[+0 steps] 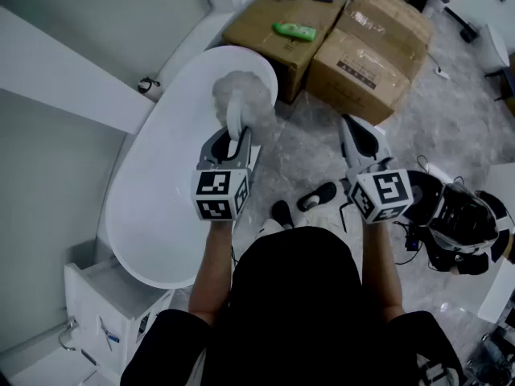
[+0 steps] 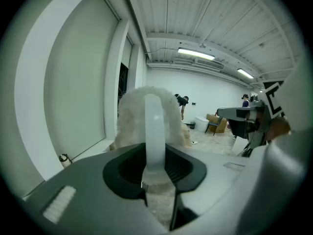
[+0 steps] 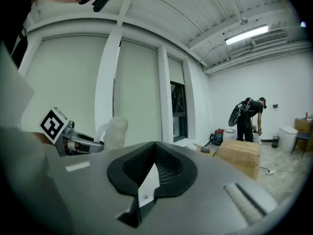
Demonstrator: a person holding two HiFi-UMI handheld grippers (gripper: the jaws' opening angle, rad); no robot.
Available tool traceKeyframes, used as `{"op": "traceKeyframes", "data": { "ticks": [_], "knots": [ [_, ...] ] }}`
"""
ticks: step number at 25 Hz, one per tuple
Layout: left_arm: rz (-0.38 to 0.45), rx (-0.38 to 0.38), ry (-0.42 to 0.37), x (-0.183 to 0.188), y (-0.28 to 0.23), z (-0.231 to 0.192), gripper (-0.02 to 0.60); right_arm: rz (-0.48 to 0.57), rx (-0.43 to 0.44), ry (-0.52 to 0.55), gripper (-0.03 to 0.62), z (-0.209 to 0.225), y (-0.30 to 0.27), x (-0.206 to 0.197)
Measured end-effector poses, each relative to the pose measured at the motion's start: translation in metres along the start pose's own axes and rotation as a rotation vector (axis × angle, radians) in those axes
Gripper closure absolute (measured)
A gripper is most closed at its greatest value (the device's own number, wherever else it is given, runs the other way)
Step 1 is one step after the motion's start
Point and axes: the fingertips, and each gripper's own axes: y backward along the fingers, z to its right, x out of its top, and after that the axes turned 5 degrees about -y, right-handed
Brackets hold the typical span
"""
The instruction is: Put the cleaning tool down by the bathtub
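1. While we hold both grippers out in front of us, our left gripper (image 1: 236, 141) has its jaws clamped on the cleaning tool (image 1: 240, 95).
2. The tool's fluffy head sticks out past the jaws and shows over the far end of the white bathtub (image 1: 137, 215).
3. In the left gripper view, its white handle (image 2: 155, 131) runs straight up between the pads.
4. Our right gripper (image 1: 356, 135) is beside it, over the marbled floor (image 1: 306, 159), with its jaws closed together on nothing.
5. Cardboard boxes (image 1: 366, 51) sit beyond the tub, and a green bottle (image 1: 294, 30) lies on one of them.
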Motion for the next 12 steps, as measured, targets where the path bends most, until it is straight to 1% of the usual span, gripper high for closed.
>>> {"op": "traceKeyframes", "data": {
  "ticks": [6, 12],
  "knots": [
    [0.032, -0.013, 0.001, 0.008, 0.004, 0.002, 0.489, 0.000, -0.009, 0.019, 0.586, -0.005, 0.006, 0.001],
    [0.049, -0.034, -0.010, 0.015, 0.004, 0.015, 0.489, 0.014, -0.018, 0.017, 0.586, -0.003, 0.015, 0.003]
  ]
}}
